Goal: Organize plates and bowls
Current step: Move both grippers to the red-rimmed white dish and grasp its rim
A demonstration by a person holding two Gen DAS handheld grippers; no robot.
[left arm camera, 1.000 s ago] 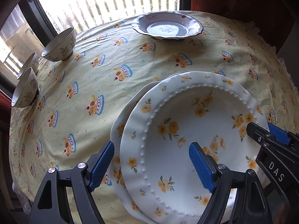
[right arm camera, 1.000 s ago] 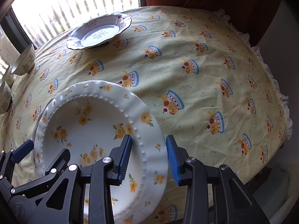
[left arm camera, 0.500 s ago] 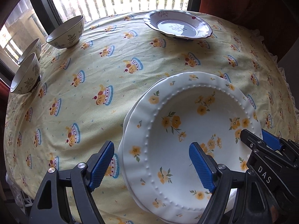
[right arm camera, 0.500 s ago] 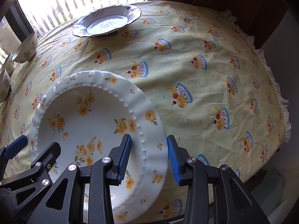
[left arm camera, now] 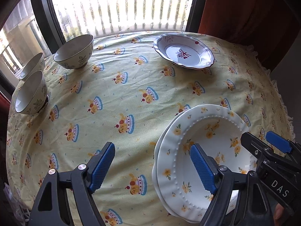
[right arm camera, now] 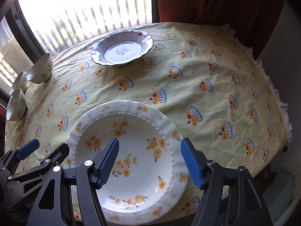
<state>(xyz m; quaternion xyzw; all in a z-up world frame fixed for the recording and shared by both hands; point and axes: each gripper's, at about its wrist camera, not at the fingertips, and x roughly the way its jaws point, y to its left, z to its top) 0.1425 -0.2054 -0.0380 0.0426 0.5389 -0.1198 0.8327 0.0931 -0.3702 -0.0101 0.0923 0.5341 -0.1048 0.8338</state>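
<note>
right gripper [right arm camera: 149, 161] jaws just opened wide, straddling the yellow-flowered plate [right arm camera: 131, 150] rim untouched; plate stacked at table's near edge. left gripper [left arm camera: 152, 166] wide, empty, nearer the bowls [left arm camera: 74, 51].

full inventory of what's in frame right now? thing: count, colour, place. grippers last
flower plates: 2, white with yellow flowers, stacked at the near edge of the table
blue-rimmed plate: at least 1, perhaps a second under it, white with a dark blue rim, far side by the window
bowls: 3, cream with a leaf pattern, far left by the window, upright
tablecloth: 1, pale yellow with a cake print, covers the table
curtain: 1, dark red, right of the window
window: 1, bright, behind the table
left gripper: 1, black with blue pads, open, holds nothing
right gripper: 1, black with blue pads, jaws just opened, above the top flower plate's rim
</note>
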